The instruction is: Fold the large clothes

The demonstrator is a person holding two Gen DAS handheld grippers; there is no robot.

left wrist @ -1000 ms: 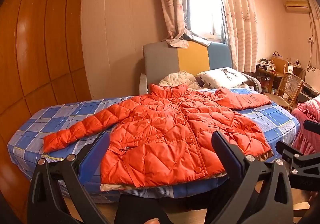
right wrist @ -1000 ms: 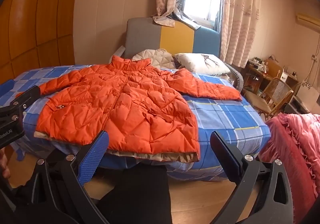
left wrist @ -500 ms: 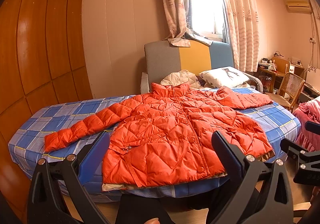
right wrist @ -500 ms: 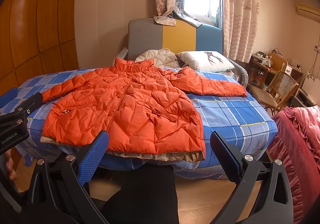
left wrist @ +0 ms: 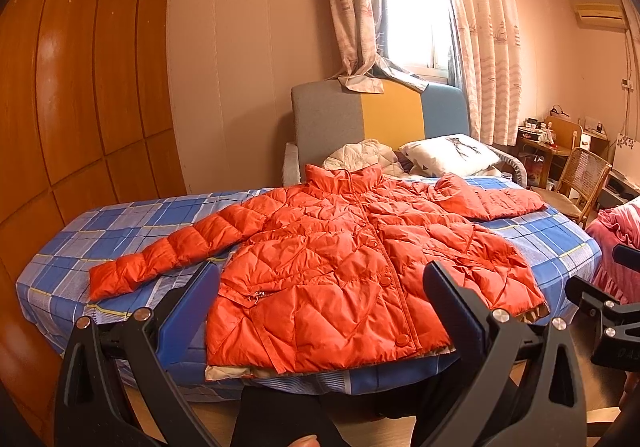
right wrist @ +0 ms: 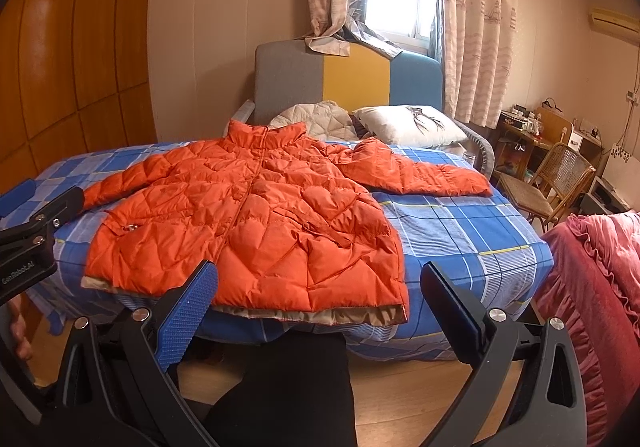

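An orange quilted jacket [left wrist: 352, 267] lies face up and buttoned on the bed [left wrist: 560, 243], spread across the blue checked sheet with its hem at the near edge and its collar toward the headboard. One sleeve [left wrist: 176, 251] stretches out toward the wooden wardrobe side; the other sleeve [right wrist: 416, 175] reaches toward the pillow [right wrist: 408, 125] and the wicker chair.

Both tools hover short of the bed, off the cloth. The left tool [left wrist: 320, 311] is spread wide and holds nothing; the right tool [right wrist: 318, 307] is likewise wide apart and empty.

Folding has not begun, I'd say. The sensible first move is to bring each sleeve in across the chest. For that, each tool should pinch its sleeve near the cuff, taking the full padded thickness so the slick shell does not slide out, then lift only a little and lay it flat across the front. The puffy filling will likely spring back, so pressing the fold down would help.
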